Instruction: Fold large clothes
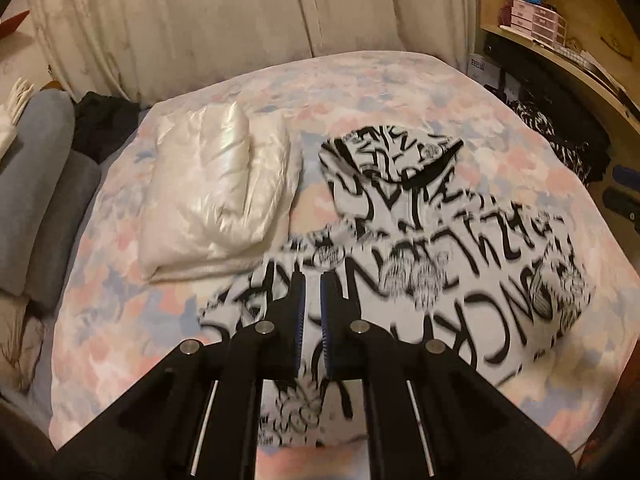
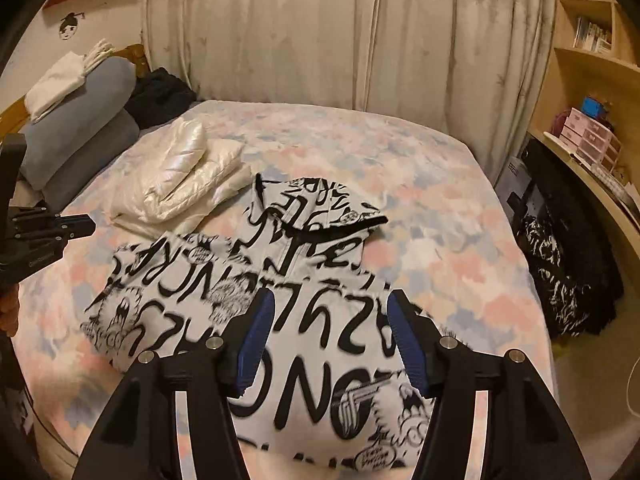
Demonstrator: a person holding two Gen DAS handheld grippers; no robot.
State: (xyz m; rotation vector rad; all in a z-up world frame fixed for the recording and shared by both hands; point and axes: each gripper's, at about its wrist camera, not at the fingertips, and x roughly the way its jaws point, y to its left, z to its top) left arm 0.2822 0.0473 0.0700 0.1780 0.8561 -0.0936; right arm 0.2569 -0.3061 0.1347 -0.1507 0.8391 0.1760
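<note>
Two folded garments: hoodie (image 2: 280, 320), white jacket (image 2: 180, 184).

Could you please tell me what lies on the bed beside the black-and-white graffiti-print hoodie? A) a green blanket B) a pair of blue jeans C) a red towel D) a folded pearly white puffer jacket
D: a folded pearly white puffer jacket lies beside the black-and-white graffiti-print hoodie on the pastel patchwork bedspread.

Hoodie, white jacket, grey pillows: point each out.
Hoodie (image 2: 320, 288), right wrist view, printed body panel.
White jacket (image 1: 216, 184), left wrist view, folded top layer.
Grey pillows (image 2: 80, 120), right wrist view, upper pillow's side.
</note>
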